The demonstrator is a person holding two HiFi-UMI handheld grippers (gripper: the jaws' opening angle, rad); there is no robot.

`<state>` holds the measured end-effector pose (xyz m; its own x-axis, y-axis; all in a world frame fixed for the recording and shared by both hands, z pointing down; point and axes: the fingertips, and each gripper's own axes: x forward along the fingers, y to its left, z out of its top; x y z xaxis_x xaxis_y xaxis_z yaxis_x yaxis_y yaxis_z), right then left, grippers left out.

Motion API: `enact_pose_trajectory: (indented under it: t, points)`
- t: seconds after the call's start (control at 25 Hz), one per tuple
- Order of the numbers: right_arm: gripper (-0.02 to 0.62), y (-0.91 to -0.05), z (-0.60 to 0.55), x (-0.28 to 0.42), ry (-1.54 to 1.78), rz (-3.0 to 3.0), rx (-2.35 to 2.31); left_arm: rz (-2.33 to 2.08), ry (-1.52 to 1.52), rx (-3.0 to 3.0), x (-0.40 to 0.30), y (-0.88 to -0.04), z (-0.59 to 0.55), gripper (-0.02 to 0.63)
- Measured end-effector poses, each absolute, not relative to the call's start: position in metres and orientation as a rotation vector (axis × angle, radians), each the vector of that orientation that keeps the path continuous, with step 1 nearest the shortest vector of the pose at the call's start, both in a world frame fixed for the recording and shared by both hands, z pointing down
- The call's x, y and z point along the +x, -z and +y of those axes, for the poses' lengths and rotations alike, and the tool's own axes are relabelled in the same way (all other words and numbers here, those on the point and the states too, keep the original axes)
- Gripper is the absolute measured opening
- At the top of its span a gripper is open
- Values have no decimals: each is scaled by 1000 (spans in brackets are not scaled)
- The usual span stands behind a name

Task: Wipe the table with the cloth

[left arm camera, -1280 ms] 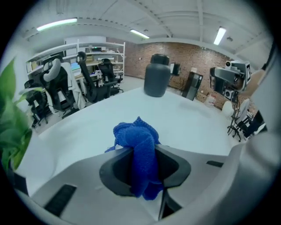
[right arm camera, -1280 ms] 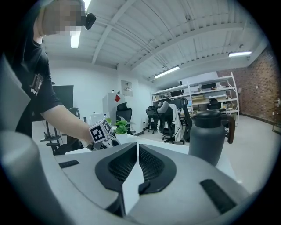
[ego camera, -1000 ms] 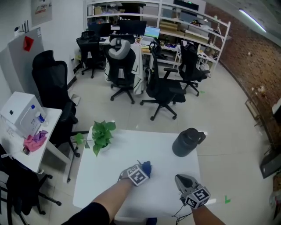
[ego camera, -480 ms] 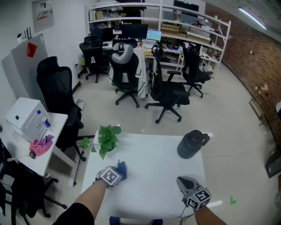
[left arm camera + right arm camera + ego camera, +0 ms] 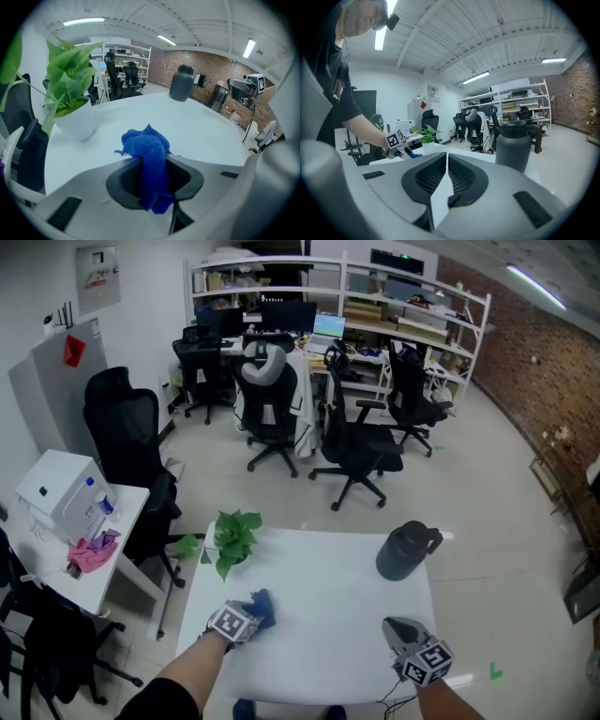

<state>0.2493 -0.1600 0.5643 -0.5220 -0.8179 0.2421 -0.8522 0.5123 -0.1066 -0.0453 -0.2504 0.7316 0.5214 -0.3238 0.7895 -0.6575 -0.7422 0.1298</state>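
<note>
The blue cloth [image 5: 149, 149] is bunched between the jaws of our left gripper [image 5: 246, 618], which are closed narrowly on it, so that folds bulge out ahead of the pads and a tail hangs behind them. We hold it low over the near left part of the white table [image 5: 328, 587], the bunch at the tabletop. Just beyond it stands a leafy plant [image 5: 230, 538] in a white pot, near the table's far left corner. A dark grey jug [image 5: 403, 551] stands well apart at the far right. Our right gripper [image 5: 392, 626] is at the near right edge, jaws pressed together with nothing between them. Black office chairs [image 5: 361, 442] fill the floor beyond.
</note>
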Motion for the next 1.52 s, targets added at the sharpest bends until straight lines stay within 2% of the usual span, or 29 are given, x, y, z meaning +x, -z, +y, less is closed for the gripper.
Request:
enact_pose_trajectory:
  t: [0.2,0.68,1.08,1.24,1.36,1.52]
  points:
    - [29,-553,-146,251,-302,-2584,1457,-837,-1073,2346,-76,-708,-209,95]
    - [29,-528,-82,243,-309,-2564,1433,-1026,-1223,2071,-268,-737,-68,95]
    - [29,-522,-45,241,-298,-2512,1466,-1024,-1267,2054,-295,-764,-39,98]
    - [29,-518,-39,235,-283,-2525,1457,-1065,-1195,2048,-291,-758,-45,158]
    - [29,-517,-35,234,-279,-2531,1463,-1090,-1071,2081,-281,-739,-55,288]
    - [29,-515,-33,238,-280,-2538,1489,-1154,-902,2156,-273,-698,-74,304]
